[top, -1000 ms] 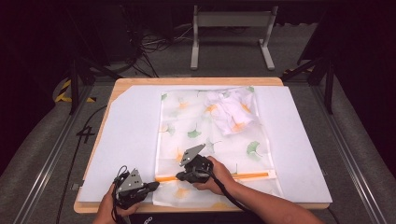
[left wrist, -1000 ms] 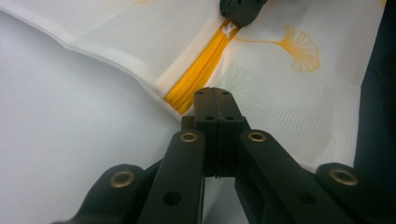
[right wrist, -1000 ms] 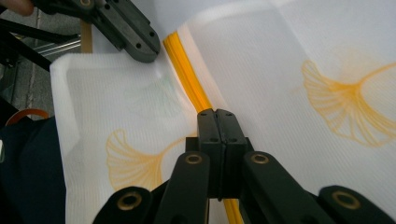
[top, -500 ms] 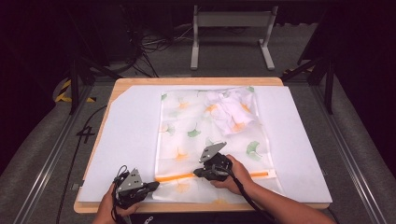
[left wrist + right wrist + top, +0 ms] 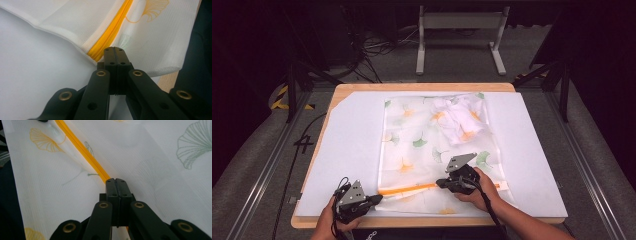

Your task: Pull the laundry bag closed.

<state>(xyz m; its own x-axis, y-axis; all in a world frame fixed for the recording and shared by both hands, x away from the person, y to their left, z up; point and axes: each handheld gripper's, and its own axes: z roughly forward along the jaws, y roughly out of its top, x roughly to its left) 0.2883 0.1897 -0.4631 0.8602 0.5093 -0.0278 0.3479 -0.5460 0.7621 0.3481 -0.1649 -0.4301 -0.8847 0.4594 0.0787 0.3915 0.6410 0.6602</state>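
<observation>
The right gripper (image 5: 443, 184), closed on the orange zipper (image 5: 407, 189), should pull steadily along the mesh laundry bag (image 5: 437, 150) near the worktop's front edge, while the closed left gripper (image 5: 376, 199) pins the bag's corner taut.

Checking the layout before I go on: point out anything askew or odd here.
One thing: a crumpled white cloth with orange print lies bunched inside the flat white mesh bag with ginkgo leaves, at its far right corner, making a lump. The bag's orange zipper runs straight. Nothing looks spilled or torn.
</observation>
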